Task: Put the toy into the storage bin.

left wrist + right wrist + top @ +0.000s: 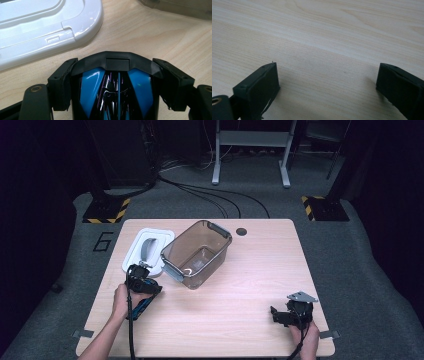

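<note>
Blue-black object [117, 87] — lower end cut off.

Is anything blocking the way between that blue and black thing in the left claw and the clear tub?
Nothing visible. The blue and black object sits between the left gripper jaws, with bare table toward the tub; the white lid lies aside.

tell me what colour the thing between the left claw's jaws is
Black with glossy blue panels, clearest in the left gripper view.

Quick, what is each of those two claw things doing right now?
Left gripper: closed on a blue and black object.
Right gripper: open, holding nothing, over the table.
</note>
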`<state>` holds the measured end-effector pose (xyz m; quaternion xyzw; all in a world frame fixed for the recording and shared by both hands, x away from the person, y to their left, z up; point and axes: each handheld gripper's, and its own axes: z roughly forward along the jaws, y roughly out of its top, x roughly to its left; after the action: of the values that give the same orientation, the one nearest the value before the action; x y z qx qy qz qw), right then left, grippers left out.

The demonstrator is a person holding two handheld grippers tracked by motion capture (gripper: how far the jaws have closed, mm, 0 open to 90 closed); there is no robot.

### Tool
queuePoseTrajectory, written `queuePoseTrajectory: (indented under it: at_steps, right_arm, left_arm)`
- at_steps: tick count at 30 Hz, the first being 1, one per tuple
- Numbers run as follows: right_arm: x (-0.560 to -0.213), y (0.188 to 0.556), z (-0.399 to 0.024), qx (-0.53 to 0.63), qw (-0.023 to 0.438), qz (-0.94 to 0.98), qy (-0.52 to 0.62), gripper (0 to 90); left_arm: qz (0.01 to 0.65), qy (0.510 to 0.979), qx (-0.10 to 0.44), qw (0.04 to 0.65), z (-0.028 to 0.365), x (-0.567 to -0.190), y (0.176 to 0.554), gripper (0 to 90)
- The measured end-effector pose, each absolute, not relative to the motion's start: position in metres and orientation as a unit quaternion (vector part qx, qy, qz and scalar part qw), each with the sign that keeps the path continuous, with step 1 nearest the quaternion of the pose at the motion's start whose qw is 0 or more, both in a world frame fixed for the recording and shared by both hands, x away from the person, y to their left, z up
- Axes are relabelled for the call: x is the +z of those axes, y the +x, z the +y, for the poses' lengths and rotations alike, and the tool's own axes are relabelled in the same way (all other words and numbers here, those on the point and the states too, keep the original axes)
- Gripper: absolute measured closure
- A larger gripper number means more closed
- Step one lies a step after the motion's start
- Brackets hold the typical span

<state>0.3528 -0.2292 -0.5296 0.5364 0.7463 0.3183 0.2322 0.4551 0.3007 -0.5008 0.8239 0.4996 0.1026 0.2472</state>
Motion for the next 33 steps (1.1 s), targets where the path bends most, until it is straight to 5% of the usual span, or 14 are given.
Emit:
queuePoseTrajectory:
  at_steps: [33]
  right_arm:
    - [-0.530, 0.353, -0.229, 0.318, 0.232, 0.746, 0.536, 3.5]
  left_arm:
    - [0.459, 0.803, 0.155, 0.347, 0.319, -0.431, 0.432, 25.0]
